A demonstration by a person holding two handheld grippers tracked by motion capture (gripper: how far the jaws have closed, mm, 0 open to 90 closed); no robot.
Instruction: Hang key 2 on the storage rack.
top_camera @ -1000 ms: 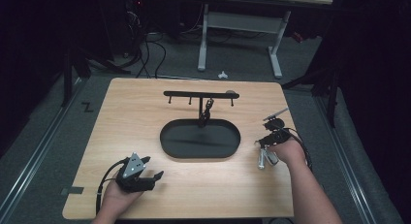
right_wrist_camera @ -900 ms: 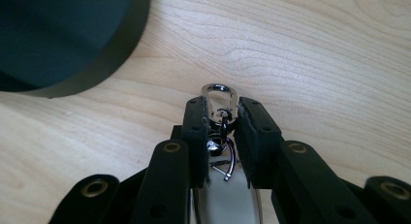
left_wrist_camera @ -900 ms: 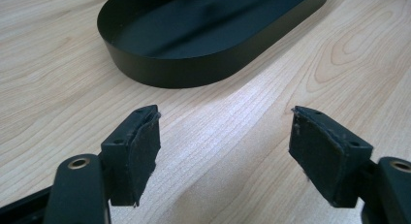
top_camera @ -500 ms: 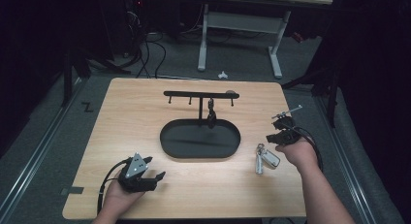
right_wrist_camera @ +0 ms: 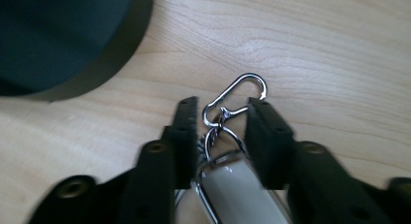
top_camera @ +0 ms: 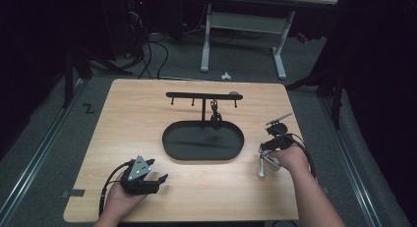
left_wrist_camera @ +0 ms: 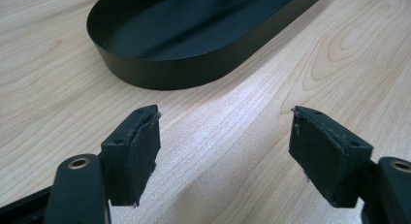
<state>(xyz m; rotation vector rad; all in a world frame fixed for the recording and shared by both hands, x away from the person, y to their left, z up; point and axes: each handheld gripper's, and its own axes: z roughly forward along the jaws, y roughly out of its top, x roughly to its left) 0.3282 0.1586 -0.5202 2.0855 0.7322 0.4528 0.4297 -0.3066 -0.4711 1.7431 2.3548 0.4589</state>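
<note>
A silver keychain (right_wrist_camera: 228, 122) with a carabiner, a ring and a pale fob lies on the wooden table (top_camera: 137, 119), right of the black oval tray (top_camera: 169, 148). My right gripper (right_wrist_camera: 223, 105) stands over the keychain (top_camera: 263, 167). Its jaws have just been opening and now straddle the ring and the carabiner's lower end, and I see no pad pressing. In the high view the right gripper (top_camera: 268, 151) sits at the table's right side. My left gripper (top_camera: 156, 169) rests near the front left, open and empty. Its pads (left_wrist_camera: 140, 146) face the tray (left_wrist_camera: 160, 71).
A black rack (top_camera: 204, 95) with several hooks stands behind the tray, and a small dark thing (top_camera: 215, 118) hangs from one hook. A desk frame and cables are on the floor beyond the table's far edge.
The right gripper pulled away to the far right of the keychain, then came back down over it with wider jaws. The keychain stayed on the table. The left gripper kept still.
</note>
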